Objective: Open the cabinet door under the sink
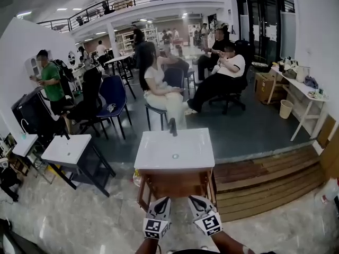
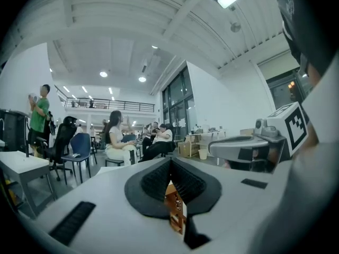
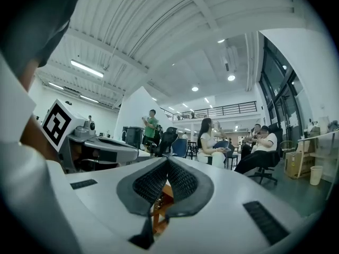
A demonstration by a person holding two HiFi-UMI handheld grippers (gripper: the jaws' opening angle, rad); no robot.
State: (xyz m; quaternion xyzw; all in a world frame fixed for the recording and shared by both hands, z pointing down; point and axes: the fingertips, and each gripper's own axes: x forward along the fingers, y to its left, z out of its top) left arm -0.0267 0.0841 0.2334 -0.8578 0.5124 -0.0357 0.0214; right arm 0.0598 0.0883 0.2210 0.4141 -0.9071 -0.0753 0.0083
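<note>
While nothing sits between them, the left gripper's jaws are pressed together at the tips, and the right gripper is closed empty the same way. Both point level, side by side and slightly splayed, in front of the wooden cabinet beneath the white sink. Behind them, the person's bare forearms come up from below, converging toward the cabinet's front.
</note>
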